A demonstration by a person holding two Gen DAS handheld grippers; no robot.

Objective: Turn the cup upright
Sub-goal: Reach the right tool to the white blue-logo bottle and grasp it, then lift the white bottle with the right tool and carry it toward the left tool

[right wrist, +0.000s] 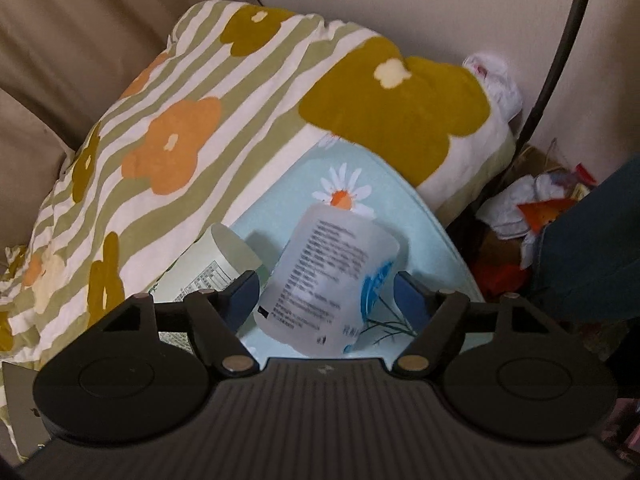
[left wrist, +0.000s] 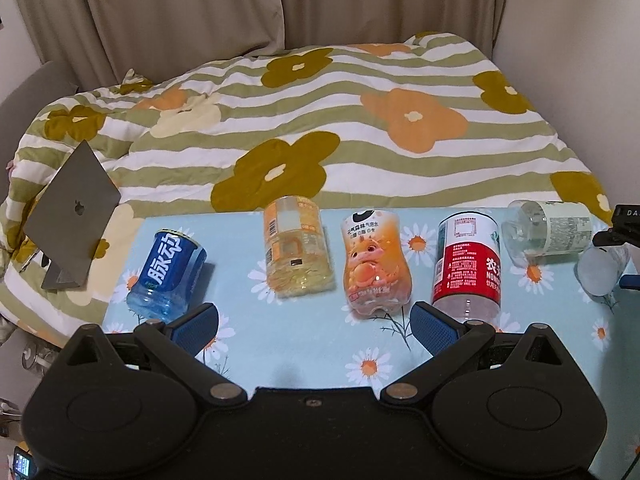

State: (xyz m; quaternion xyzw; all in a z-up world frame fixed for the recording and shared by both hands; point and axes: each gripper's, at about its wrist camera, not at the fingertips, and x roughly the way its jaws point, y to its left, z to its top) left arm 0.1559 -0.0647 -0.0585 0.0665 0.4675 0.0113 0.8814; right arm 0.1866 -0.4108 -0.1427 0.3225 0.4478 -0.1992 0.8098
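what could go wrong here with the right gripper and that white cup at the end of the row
1. The frosted white cup sits tilted between the right gripper fingers; whether they grip it is unclear, so it may slip or roll.
2. It lies near the table edge and could fall off.
3. The green-label cup lies right beside it; one finger could bump it.

1. We see a row of cut-bottle cups on the table: from left to right the tilted cup, the second cup, the third cup and the fourth cup.
2. Right of these, the fifth cup lies on its side.
3. At the far right end, the frosted cup sits between the right gripper's fingers, just beside the fifth cup.
4. Behind the table lies the quilt; the laptop stands on it, left of the table.
5. The left gripper hovers before the row.
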